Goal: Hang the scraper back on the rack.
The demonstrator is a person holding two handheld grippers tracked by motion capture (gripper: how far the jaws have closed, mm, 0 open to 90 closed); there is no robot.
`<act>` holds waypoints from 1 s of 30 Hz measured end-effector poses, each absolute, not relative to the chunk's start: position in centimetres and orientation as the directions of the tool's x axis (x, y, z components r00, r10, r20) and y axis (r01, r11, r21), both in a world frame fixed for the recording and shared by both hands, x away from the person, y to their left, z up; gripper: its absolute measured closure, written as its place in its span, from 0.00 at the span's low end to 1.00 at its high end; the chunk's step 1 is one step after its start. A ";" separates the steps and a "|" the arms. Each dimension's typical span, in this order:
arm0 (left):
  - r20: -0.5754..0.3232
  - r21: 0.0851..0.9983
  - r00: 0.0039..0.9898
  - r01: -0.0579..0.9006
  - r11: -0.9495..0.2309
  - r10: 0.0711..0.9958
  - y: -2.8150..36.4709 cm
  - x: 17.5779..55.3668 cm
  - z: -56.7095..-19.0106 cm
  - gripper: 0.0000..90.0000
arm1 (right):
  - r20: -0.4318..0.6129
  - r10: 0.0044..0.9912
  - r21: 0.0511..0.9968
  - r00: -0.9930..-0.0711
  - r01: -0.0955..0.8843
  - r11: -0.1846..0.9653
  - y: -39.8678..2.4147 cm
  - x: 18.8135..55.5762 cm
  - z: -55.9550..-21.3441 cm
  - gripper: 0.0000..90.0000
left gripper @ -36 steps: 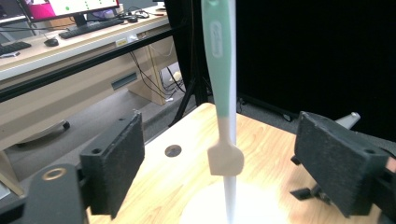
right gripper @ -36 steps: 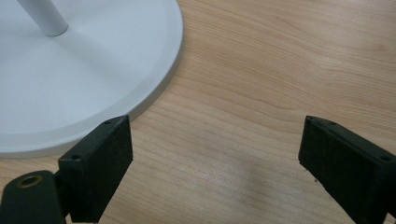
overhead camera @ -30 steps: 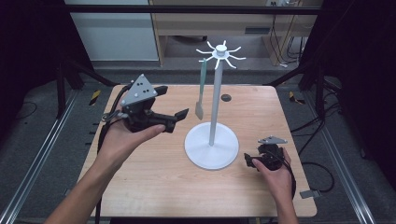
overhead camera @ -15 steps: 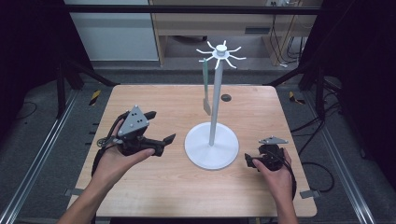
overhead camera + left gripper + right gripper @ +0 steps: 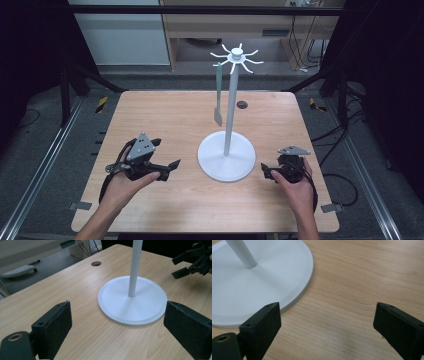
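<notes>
Left gripper [image 5: 167, 167] has dropped to the table [image 5: 165, 115], left of the white stand [image 5: 226, 159], jaws spread, empty. Right gripper [image 5: 267, 172] sits right of the base, also spread. A green spatula [image 5: 218, 95] hangs from the stand's top.

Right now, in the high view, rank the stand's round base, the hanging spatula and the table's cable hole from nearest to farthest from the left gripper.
1. Round base: just to the right of the left gripper, near the table's middle.
2. Hanging spatula: farther back, hung from the stand's top hooks.
3. Cable hole: beyond the pole, near the far edge.
</notes>
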State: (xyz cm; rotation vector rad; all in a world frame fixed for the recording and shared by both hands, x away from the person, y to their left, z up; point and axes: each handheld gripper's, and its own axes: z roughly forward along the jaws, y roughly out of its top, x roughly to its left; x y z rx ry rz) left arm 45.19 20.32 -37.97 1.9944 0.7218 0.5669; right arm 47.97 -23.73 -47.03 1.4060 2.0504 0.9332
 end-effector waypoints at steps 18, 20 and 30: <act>0.096 0.834 0.589 0.392 -0.388 0.802 26.1 47.3 -44.0 0.07 | -0.019 0.927 0.754 -0.374 0.604 0.259 -23.3 47.9 -47.0 0.07; 0.090 0.832 0.578 0.404 -0.381 0.811 26.6 47.4 -44.4 0.07 | -0.017 0.927 0.754 -0.374 0.604 0.258 -23.3 47.9 -47.0 0.06; 0.120 0.818 0.547 0.418 -0.395 0.828 27.9 47.8 -45.4 0.07 | -0.029 0.923 0.752 -0.384 0.600 0.274 -23.3 47.9 -47.2 0.06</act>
